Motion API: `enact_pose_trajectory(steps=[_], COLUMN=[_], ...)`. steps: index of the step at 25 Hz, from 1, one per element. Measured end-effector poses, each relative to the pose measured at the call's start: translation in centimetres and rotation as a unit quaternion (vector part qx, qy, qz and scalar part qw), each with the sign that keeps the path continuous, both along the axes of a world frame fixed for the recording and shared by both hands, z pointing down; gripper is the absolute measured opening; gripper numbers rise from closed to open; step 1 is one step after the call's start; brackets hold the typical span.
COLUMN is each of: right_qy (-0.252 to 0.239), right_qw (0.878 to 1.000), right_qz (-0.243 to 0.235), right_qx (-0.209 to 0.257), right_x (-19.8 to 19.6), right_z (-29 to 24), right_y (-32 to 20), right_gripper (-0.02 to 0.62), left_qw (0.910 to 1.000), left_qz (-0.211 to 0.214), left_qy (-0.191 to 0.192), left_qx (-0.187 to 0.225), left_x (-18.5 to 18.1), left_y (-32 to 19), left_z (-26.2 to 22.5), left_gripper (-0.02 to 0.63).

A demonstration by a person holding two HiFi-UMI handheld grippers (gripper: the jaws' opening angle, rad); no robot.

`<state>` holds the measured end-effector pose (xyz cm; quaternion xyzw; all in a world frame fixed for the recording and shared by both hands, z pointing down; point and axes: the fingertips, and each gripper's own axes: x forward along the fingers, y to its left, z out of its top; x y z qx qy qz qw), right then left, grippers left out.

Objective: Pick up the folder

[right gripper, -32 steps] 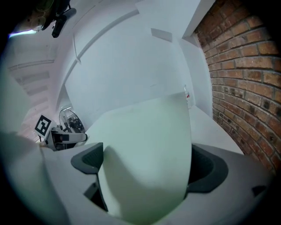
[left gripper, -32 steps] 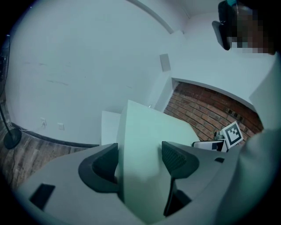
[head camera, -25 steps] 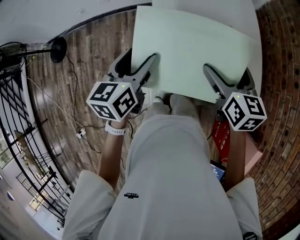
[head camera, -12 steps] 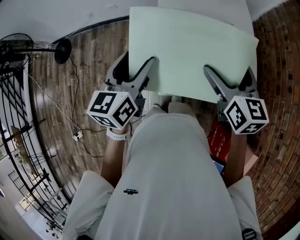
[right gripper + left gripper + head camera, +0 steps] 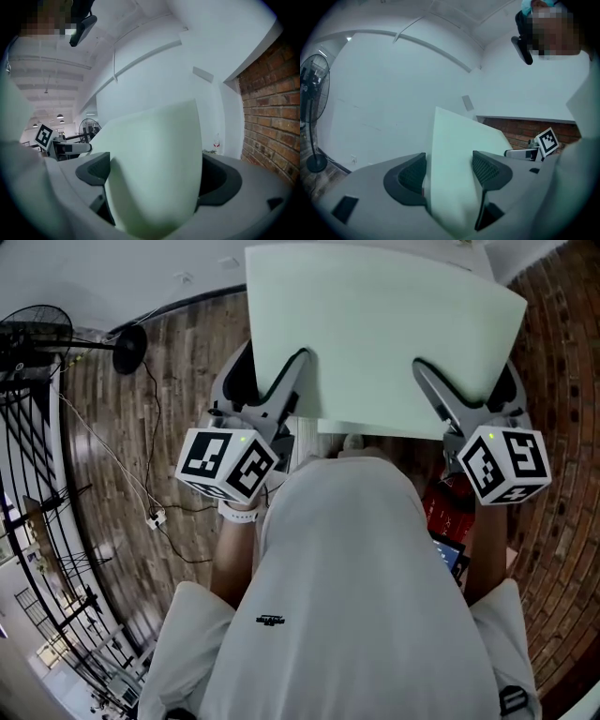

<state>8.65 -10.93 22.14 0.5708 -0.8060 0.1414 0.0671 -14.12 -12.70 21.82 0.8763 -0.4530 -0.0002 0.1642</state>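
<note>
The folder is pale green and wide. It is up in the air, out in front of the person, and both grippers hold it by its near edge. It lies mostly flat and bends a little.

The left gripper bites the near left part of the folder. One jaw lies on top of the sheet and the other goes under it. In the left gripper view the folder stands between the two dark pads of the left gripper. The jaws are wide apart, but the folder fills the gap and both pads seem to press on it.

The right gripper bites the near right part the same way. In the right gripper view the folder curves and fills the whole space between the jaws of the right gripper, so it is clamped there too.

Each gripper has a marker cube at its back end, close to the person's body.

Below the left gripper is a wooden floor with a thin cable on it. Farther out to that side stands a fan. A brick wall runs along the side of the right gripper. Under the right gripper lies a red thing; I cannot tell what it is.
</note>
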Motion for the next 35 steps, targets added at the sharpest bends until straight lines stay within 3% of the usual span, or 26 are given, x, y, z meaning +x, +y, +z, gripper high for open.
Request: enact_pose_trajectory(steps=[12,35], right_qy=[0.006,0.001], right_qw=[0.999,0.999], right_qz=[0.003,0.021], right_qx=[0.039,0.030], right_x=[1.3,2.3], right_z=[-2.9,-1.3], right_y=[1.1,1.7], right_gripper=[0.577,0.572], left_qw=[0.9996,0.9997], left_qz=[0.004,0.019], left_qy=[0.008,0.001], left_qx=[0.026,0.013], left_x=[1.2,2.3], left_y=[0.8,0.6], left_z=[-2.7,-1.2], left_gripper=[0.322,0.322])
